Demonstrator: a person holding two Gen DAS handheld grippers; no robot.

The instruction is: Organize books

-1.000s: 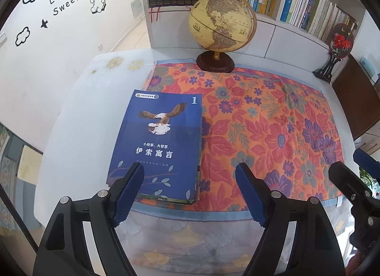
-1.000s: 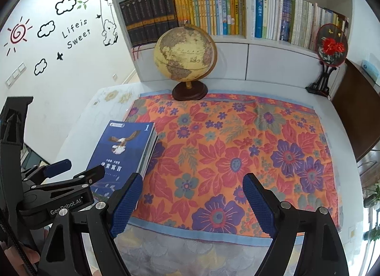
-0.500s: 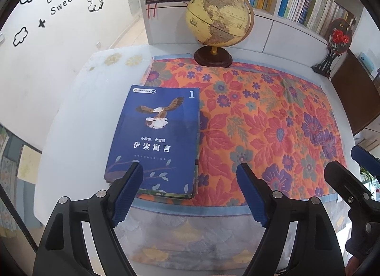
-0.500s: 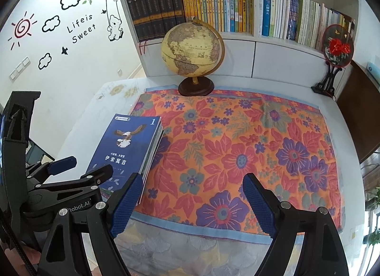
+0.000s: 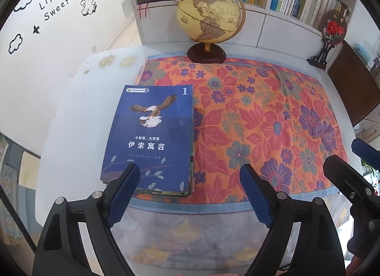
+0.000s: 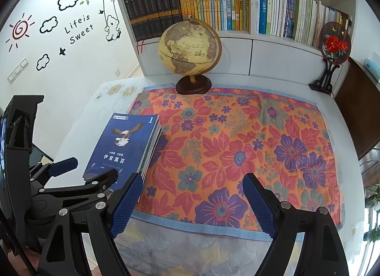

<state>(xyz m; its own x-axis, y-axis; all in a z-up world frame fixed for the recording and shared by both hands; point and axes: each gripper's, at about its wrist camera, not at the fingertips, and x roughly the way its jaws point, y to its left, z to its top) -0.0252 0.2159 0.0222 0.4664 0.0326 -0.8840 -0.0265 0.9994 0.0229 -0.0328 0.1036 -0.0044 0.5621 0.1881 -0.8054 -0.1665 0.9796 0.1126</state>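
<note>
A blue book with an eagle and a "1" on its cover (image 5: 152, 133) tops a small stack of books (image 6: 152, 140) lying flat on the left edge of the floral cloth (image 5: 261, 121). My left gripper (image 5: 190, 171) hovers over the stack's near end, its jaws opening with nothing between them. From the right wrist view it shows at the lower left (image 6: 91, 169). My right gripper (image 6: 192, 178) stands open and empty over the cloth's near edge, to the right of the stack; its fingers (image 5: 337, 164) show at the right edge of the left wrist view.
A globe on a wooden base (image 5: 210, 18) stands at the cloth's far edge. A round red-flower ornament on a black stand (image 6: 334, 45) sits at the back right. Behind the white table (image 5: 78, 109) a bookshelf (image 6: 213, 5) holds rows of upright books. A dark cabinet (image 6: 356, 109) flanks the right.
The left gripper's jaws have spread slightly wider, and its view has drawn back a little from the book stack. The right gripper and the books have not moved.
</note>
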